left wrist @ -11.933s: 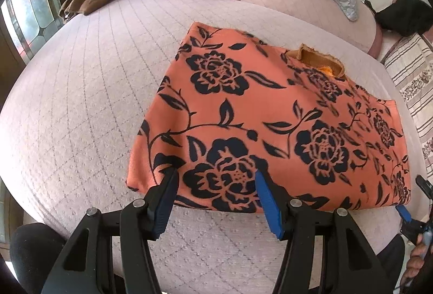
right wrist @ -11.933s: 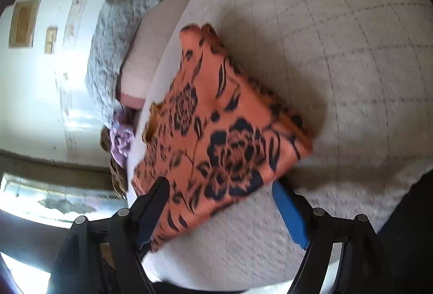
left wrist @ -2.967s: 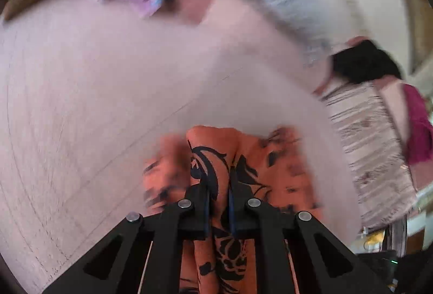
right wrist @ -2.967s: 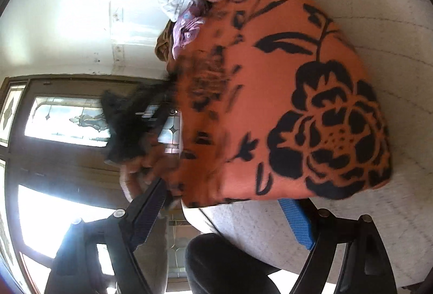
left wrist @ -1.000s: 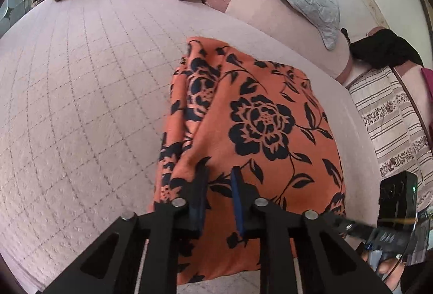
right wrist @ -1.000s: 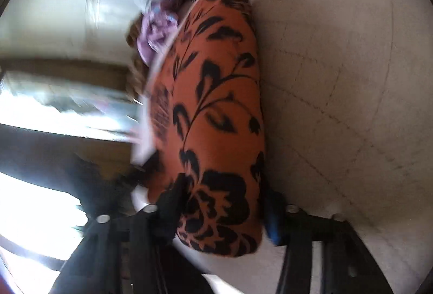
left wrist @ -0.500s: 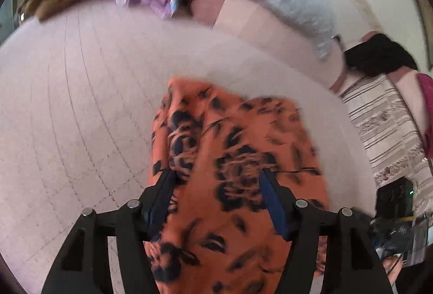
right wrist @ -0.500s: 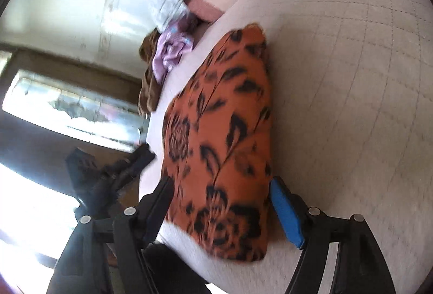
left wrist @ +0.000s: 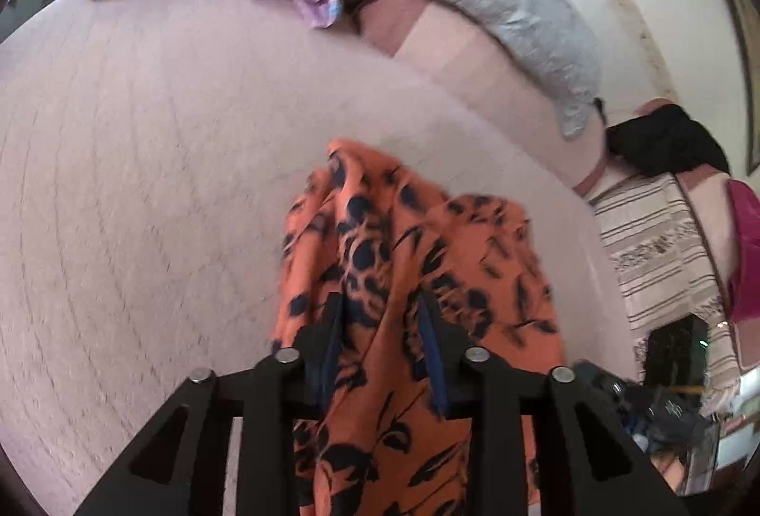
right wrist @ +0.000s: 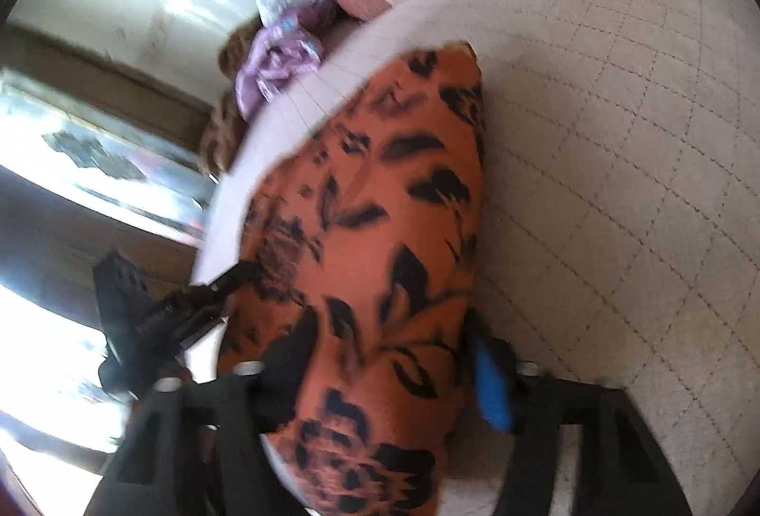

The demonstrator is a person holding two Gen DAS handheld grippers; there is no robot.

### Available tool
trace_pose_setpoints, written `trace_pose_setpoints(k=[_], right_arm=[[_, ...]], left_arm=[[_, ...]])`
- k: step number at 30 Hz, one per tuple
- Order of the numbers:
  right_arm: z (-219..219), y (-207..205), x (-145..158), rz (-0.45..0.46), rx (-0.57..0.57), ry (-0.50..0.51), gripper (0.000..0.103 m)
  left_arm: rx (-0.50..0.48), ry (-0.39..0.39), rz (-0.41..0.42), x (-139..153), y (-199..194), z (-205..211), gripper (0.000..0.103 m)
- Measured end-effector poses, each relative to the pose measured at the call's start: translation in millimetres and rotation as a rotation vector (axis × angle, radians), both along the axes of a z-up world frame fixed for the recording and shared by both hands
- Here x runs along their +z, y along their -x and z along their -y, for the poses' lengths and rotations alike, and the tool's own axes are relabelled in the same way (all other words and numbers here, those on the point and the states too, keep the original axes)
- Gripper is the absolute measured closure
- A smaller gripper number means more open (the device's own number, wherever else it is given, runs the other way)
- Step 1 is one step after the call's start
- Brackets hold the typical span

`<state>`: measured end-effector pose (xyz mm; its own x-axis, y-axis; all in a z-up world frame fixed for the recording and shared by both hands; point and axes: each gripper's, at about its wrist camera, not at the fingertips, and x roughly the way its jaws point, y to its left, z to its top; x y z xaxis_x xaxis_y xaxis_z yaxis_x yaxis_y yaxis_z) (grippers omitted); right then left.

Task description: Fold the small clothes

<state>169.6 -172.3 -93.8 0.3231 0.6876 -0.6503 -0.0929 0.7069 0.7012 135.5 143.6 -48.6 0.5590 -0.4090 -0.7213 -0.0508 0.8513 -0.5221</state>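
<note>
Left gripper [left wrist: 382, 342]: your fingers have just been closing. A second ago they pinched a fold of the orange flowered cloth [left wrist: 418, 278]; half a second ago they stood wide; now they are partly spread with a raised ridge of cloth between them. Blur hides whether the pads press on it, so I cannot tell if you hold it.

The cloth sits on the pink bed cover [left wrist: 142, 183], from 12 o'clock of the fingers down toward 6 o'clock. It looks bunched, not flat as it lay a second ago.

Right gripper [right wrist: 389, 361]: your fingers are spread wide across the folded end of the cloth [right wrist: 380, 231], one at 9 o'clock of it, the blue pad [right wrist: 491, 388] at 3 o'clock. They opened within the last second and have kept that width since. Contact is blurred; cannot tell.

Judgement: the last fold seems laid and you are re-gripping the near end, likely for another fold or a lift. Settle both grips first, or the layers may slide apart.
</note>
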Motion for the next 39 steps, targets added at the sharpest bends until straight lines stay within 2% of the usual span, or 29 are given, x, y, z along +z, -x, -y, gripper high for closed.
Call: trace_pose_setpoints(k=[2,3,4,5,6,7,8,11,12,14,16,18,20,24,28,29,30,31,33,37,39], right_arm=[[11.1,-4.1,-0.8,0.001,-0.026,-0.024,0.029],[13.2,-9.8,-3.2,-0.011,-0.038,-0.047,0.029],[14.8,-15.0,-6.3,-0.026,-0.05,-0.072,0.029],[13.6,-20.2,-11.8,-0.048,-0.064,-0.094,0.029],[9.5,-29.8,-21.0,-0.081,-0.071,-0.108,0.032],[1.8,-38.8,-31.1,-0.122,-0.063,-0.091,0.039],[-8.6,-45.2,-35.4,-0.143,-0.047,-0.035,0.051],[-22.9,-40.6,-17.2,-0.059,-0.01,0.098,0.059],[-27.9,-36.8,-8.4,-0.025,-0.003,0.147,0.059],[-27.7,-35.8,-8.3,-0.025,-0.012,0.16,0.058],[-18.6,-32.2,-12.5,-0.044,-0.044,0.109,0.051],[-9.9,-23.6,-11.2,-0.051,-0.043,0.053,0.038],[-6.1,-7.8,-4.5,-0.025,-0.029,0.036,0.037],[-0.7,28.7,-3.8,-0.027,-0.006,0.007,0.037],[-0.7,52.0,-9.2,-0.032,0.011,0.007,0.037],[-2.7,53.7,-12.5,-0.04,0.016,0.006,0.038],[-6.5,55.5,-15.4,-0.042,0.03,0.022,0.047],[-10.7,56.7,-17.7,-0.043,0.041,0.047,0.051],[-17.3,58.7,-18.7,-0.037,0.038,0.1,0.055],[-18.0,61.4,-16.7,-0.025,0.03,0.129,0.056],[-18.1,62.7,-16.1,-0.018,0.023,0.131,0.052]], left_arm=[[0.015,-0.002,-0.012,-5.0,-7.6,-5.8,0.065],[0.027,-0.005,-0.064,-18.0,-14.7,-9.9,0.065],[0.032,-0.005,-0.102,-27.5,-20.2,-9.7,0.069],[0.041,0.026,-0.138,-41.3,-24.0,-14.2,0.071],[0.05,0.046,-0.135,-44.4,-23.8,-17.9,0.071],[0.053,0.051,-0.133,-43.6,-23.1,-20.3,0.072],[0.054,0.042,-0.13,-42.0,-21.9,-20.6,0.072],[0.046,0.008,-0.12,-39.6,-19.1,-18.6,0.072],[0.05,0.006,-0.12,-38.7,-18.6,-18.7,0.072],[0.057,-0.007,-0.119,-35.0,-18.8,-9.0,0.072],[0.055,-0.046,-0.103,-27.2,-12.8,2.5,0.072],[0.044,-0.095,-0.085,-19.6,-5.4,7.6,0.072],[0.045,-0.133,-0.067,-11.6,2.7,12.1,0.072],[0.058,-0.195,-0.027,3.4,23.3,22.0,0.069],[0.077,-0.253,0.003,14.3,41.5,30.5,0.057],[0.078,-0.269,0.01,16.9,45.6,33.6,0.056],[0.077,-0.284,0.018,19.6,50.6,36.3,0.055],[0.077,-0.293,0.02,21.2,54.7,37.0,0.054],[0.078,-0.309,0.023,23.3,61.4,38.7,0.053],[0.074,-0.315,0.02,21.4,67.6,40.8,0.053],[0.069,-0.313,0.017,16.4,69.7,40.1,0.048]])
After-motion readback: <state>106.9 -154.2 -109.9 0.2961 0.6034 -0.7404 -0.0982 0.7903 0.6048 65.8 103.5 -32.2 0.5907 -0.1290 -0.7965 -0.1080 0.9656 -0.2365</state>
